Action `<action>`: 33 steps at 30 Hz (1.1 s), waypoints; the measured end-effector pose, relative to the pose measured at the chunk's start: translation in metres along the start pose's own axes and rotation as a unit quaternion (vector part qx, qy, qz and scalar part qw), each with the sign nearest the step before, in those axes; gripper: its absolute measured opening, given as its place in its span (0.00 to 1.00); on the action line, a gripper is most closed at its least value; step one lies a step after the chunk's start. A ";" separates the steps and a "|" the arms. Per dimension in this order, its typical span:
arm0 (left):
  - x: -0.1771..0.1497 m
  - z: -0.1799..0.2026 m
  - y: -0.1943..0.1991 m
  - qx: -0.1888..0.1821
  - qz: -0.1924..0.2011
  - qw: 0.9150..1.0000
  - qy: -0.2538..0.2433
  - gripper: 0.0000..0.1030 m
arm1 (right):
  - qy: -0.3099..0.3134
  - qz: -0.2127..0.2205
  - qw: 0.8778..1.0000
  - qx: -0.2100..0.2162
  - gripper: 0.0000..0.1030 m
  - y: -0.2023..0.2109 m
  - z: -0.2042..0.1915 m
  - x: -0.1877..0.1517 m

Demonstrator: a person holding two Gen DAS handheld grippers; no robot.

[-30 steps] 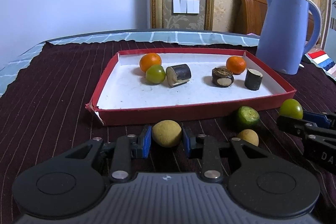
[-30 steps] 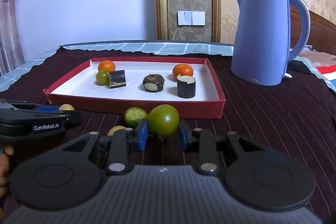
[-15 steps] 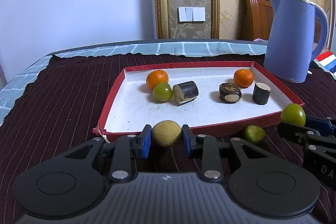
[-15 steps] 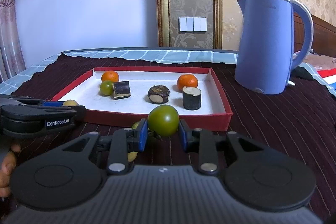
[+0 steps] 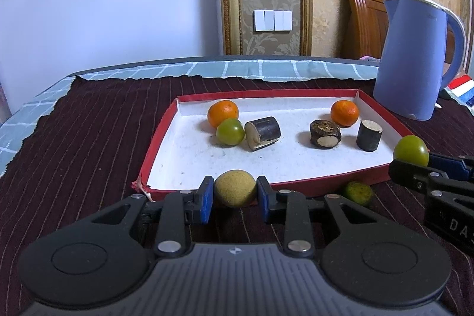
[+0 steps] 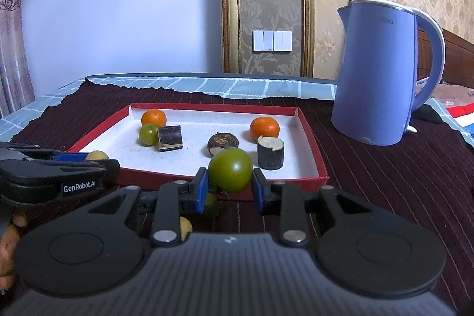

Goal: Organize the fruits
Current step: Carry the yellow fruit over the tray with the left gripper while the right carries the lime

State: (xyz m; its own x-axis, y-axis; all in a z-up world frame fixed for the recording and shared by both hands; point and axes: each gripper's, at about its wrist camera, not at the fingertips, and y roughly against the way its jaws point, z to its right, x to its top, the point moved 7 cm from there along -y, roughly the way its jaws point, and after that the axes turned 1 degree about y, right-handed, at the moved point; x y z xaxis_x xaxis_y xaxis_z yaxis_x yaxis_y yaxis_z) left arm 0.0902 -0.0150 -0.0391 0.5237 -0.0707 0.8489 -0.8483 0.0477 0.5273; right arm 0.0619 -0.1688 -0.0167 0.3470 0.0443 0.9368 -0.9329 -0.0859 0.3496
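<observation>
Dim, soft indoor light; fisheye-bowed edges

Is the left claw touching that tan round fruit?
Touching: in the left wrist view, the left claw has both blue pads pressed against the tan fruit.

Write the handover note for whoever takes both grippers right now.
Left gripper: shut on the tan fruit, at the near wall of the red tray.
Right gripper: shut on the green fruit, also at the near wall.
Done: two oranges, one small green fruit and three dark cut pieces lie in the tray.
Left: set both held fruits inside, then the lime and the yellow fruit on the cloth.
</observation>
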 end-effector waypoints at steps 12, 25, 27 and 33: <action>0.012 0.002 0.008 0.006 0.014 1.000 -0.006 0.29 | 0.003 0.007 1.000 0.001 0.28 0.003 -0.001 0.005; 0.025 0.002 -0.007 0.022 0.016 1.000 -0.015 0.29 | 0.011 0.012 1.000 0.001 0.28 0.001 -0.003 0.014; 0.026 0.001 -0.009 0.024 0.016 0.999 -0.016 0.29 | 0.014 0.013 1.000 0.000 0.28 0.000 -0.004 0.017; 0.030 -0.001 -0.017 0.029 0.013 0.999 -0.017 0.29 | 0.021 0.015 1.000 -0.001 0.28 -0.004 -0.005 0.024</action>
State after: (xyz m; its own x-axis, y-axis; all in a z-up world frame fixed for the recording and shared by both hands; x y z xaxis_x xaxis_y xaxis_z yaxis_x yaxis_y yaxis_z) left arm 0.1200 -0.0167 -0.0226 0.4991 -0.1038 0.8603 -0.8653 -0.0075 0.5012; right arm 0.0733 -0.1626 0.0041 0.3153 0.0837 0.9453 -0.9428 -0.0859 0.3221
